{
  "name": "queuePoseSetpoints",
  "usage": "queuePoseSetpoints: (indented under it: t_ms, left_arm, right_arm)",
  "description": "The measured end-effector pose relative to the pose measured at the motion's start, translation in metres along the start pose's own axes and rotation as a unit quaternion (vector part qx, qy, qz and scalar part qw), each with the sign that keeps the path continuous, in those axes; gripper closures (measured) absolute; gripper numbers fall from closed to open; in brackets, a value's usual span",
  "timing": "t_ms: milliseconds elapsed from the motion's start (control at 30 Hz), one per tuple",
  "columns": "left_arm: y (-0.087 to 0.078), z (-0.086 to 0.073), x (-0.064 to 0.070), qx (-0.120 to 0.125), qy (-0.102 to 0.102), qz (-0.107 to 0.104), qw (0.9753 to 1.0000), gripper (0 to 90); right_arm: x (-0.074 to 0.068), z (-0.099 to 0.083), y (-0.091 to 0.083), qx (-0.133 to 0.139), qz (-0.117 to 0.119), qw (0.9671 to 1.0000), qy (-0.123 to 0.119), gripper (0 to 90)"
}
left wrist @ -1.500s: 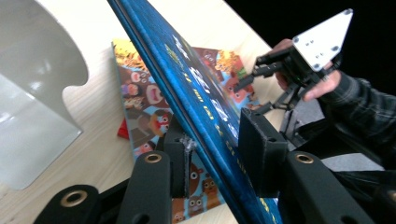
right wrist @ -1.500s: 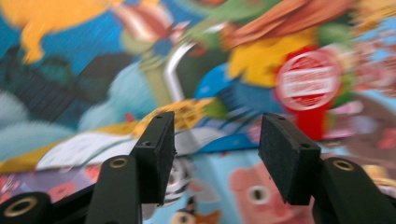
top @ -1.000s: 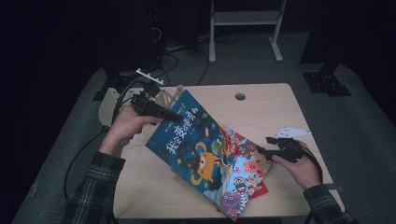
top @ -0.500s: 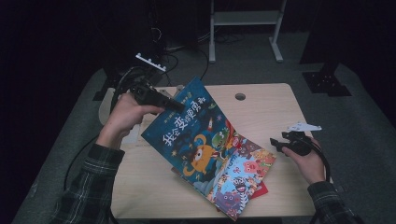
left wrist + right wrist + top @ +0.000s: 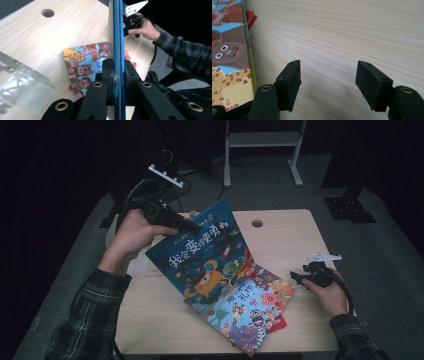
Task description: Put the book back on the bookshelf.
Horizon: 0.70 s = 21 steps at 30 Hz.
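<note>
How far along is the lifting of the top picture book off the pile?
Done: the left gripper is shut on the blue book at its edge, and that end is tilted up off the monster book. In hand: the lift; its lower edge appears to rest on the pile. Left: carrying it clear. The right gripper is open over the table.

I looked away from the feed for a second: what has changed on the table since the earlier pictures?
The left gripper, shut on the blue picture book, has lifted its far edge higher, tilting it steeply off the book with the animal cover. The right gripper has drawn back from the books toward the right table edge, jaws open and empty. The lower books and the table stayed put.
</note>
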<state>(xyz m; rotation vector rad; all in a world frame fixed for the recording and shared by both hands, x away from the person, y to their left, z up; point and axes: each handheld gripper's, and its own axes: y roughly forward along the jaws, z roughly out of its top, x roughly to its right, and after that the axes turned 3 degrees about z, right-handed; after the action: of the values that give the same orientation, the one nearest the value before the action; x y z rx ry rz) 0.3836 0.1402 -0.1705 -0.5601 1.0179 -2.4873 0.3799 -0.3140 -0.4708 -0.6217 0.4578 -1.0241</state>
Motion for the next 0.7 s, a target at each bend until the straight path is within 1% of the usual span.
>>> queuePoseSetpoints:
  t_ms: [33, 100, 200, 233, 333, 367, 433, 500, 667, 700]
  left_arm:
    - [-0.001, 0.001, 0.001, -0.002, 0.005, 0.006, 1.0000, 82.8]
    - [-0.003, 0.002, 0.003, -0.006, 0.007, 0.019, 0.9998, 82.9]
    - [-0.006, 0.002, 0.004, -0.010, 0.009, 0.028, 0.9995, 82.9]
    - [-0.007, 0.002, 0.003, -0.012, 0.010, 0.031, 0.9994, 82.9]
    - [-0.009, 0.001, 0.002, -0.016, 0.009, 0.039, 0.9991, 82.9]
    - [-0.011, 0.000, 0.001, -0.017, 0.007, 0.044, 0.9989, 82.9]
    - [-0.013, -0.001, 0.000, -0.013, 0.005, 0.048, 0.9987, 82.9]
    - [-0.018, -0.003, -0.003, -0.010, 0.003, 0.053, 0.9985, 82.9]
    - [-0.032, -0.009, -0.009, 0.002, -0.015, 0.062, 0.9980, 82.9]
    - [-0.035, -0.011, -0.010, 0.001, -0.015, 0.065, 0.9978, 82.9]
  right_arm:
    - [0.000, -0.001, 0.001, -0.002, -0.001, 1.0000, 0.000, 35.7]
    - [0.000, -0.001, 0.002, -0.006, 0.000, 1.0000, -0.003, 35.2]
    - [0.000, -0.003, 0.005, -0.015, -0.001, 0.9999, -0.003, 33.2]
    - [0.000, -0.004, 0.007, -0.024, 0.001, 0.9997, 0.003, 31.3]
    - [0.001, -0.004, 0.010, -0.018, -0.006, 0.9998, -0.001, 30.5]
    - [0.001, -0.005, 0.011, -0.011, -0.008, 0.9999, -0.002, 28.0]
    - [0.001, -0.006, 0.012, -0.007, -0.008, 0.9999, -0.001, 26.5]
    - [0.000, -0.008, 0.014, 0.006, -0.010, 0.9999, -0.001, 23.7]
    - [0.000, -0.008, 0.014, 0.005, -0.011, 0.9999, 0.001, 22.5]
    - [0.000, -0.008, 0.014, 0.005, -0.011, 0.9999, 0.001, 22.5]
